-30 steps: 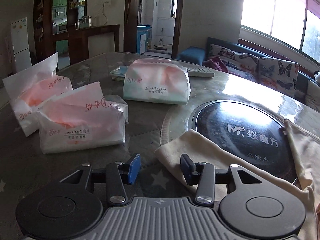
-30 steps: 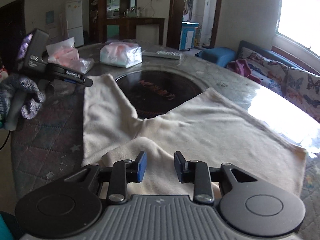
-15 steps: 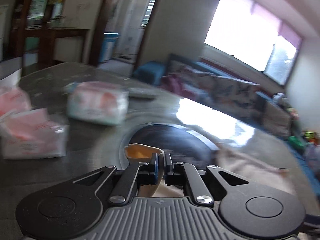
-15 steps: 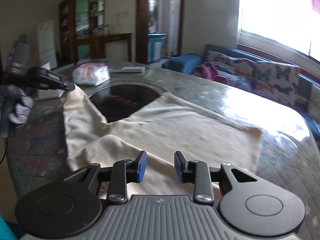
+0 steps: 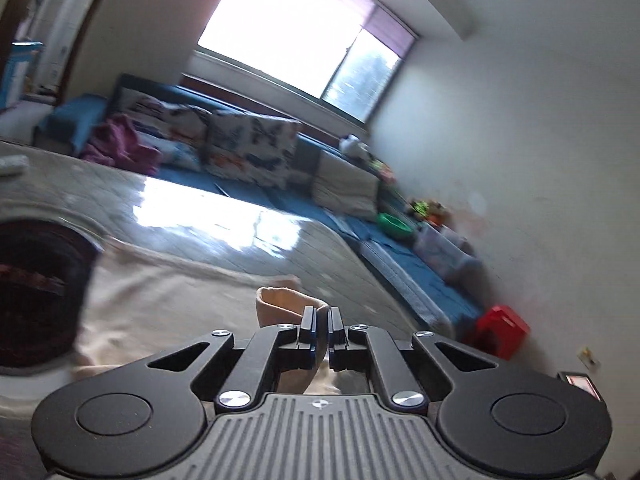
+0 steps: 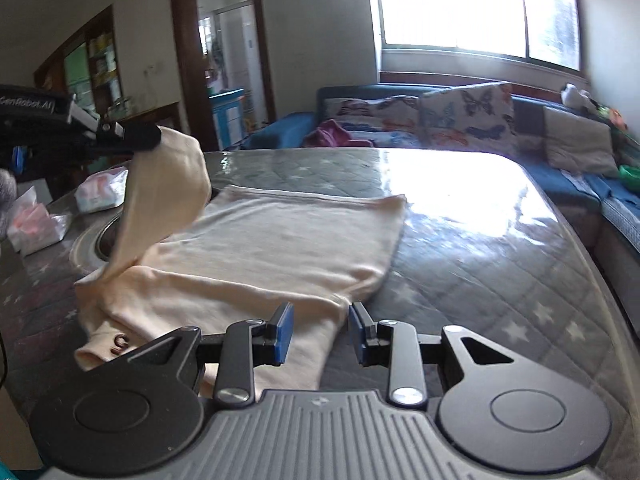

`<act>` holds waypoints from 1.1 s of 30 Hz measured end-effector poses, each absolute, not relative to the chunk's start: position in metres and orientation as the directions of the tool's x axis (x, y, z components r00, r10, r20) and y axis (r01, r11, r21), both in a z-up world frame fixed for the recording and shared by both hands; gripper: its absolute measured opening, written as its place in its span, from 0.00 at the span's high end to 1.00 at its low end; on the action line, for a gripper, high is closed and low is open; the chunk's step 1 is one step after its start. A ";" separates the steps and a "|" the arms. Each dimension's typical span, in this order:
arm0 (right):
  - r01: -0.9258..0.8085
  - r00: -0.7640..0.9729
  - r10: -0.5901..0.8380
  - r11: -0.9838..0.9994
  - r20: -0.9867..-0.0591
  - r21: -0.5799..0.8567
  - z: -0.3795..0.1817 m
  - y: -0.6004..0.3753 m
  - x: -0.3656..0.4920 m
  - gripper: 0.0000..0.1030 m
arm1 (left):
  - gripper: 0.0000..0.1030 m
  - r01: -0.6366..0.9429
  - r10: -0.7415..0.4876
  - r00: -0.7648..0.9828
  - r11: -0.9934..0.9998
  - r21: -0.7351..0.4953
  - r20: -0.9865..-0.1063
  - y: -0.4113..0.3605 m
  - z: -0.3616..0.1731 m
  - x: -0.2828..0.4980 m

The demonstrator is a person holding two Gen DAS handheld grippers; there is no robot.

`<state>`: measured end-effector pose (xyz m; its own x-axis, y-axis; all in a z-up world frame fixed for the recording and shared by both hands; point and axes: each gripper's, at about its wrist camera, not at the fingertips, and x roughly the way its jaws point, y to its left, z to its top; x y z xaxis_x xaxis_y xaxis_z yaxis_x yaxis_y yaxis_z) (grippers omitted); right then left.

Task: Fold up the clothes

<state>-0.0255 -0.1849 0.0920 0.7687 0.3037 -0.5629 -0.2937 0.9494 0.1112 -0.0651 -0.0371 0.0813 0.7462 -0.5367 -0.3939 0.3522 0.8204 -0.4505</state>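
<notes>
- Cream garment (image 6: 280, 240) lies spread on the round table (image 6: 500, 240), body flat, hem toward 1 o'clock in the right wrist view.
- One end of it is lifted off the table at 10 o'clock, hanging in a curved strip down to the flat part.
- Left gripper (image 6: 154, 136) holds that lifted end: pads pinched tight on the fabric, almost no gap. It comes in from the left edge, roughly level, well above the table.
- Left wrist view: same grip, cloth bunched up between and just ahead of the fingertips (image 5: 308, 322); camera rolled, so the room looks tilted. Rest of the garment spreads out toward 9 o'clock.
- Right gripper (image 6: 320, 334) is low over the near edge of the garment, pointing down-forward. Jaws part open, blue pads apart; cloth lies under the gap but nothing is pinched.
- Dark round inset (image 5: 36, 292) in the table is partly covered by the cloth.
- Tissue packs (image 6: 100, 192) at 9 o'clock; blue sofa (image 6: 580, 184) with butterfly cushions (image 6: 464, 116) behind the table, under the window (image 6: 452, 4).
</notes>
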 end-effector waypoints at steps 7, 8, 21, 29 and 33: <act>-0.240 0.776 0.267 0.963 -0.571 0.124 0.086 -0.210 -0.036 0.71 | 0.91 0.408 -0.607 0.616 0.791 -0.455 -0.502 -0.075 0.037 -0.062; -0.236 0.778 0.264 0.964 -0.571 0.126 0.086 -0.211 -0.036 0.71 | 0.89 0.412 -0.611 0.599 0.790 -0.454 -0.517 -0.076 0.032 -0.063; -0.313 0.750 0.345 0.937 -0.564 0.156 0.090 -0.178 -0.015 0.71 | 0.77 0.326 -0.433 0.695 0.901 -0.285 -0.574 0.006 0.019 -0.080; -0.339 0.708 0.356 0.929 -0.610 0.149 0.075 -0.154 0.013 0.71 | 0.79 0.209 -0.333 0.721 0.941 -0.267 -0.608 0.059 0.003 -0.089; -0.339 0.706 0.332 0.934 -0.626 0.113 0.070 -0.147 0.016 0.89 | 0.78 0.219 -0.342 0.710 0.938 -0.268 -0.615 0.068 -0.001 -0.093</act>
<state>0.0157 -0.1473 0.0701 0.7061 0.3319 -0.6256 -0.3390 0.9340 0.1130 -0.0933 0.0677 -0.0012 0.7102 -0.3419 -0.6154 0.2194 0.9381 -0.2680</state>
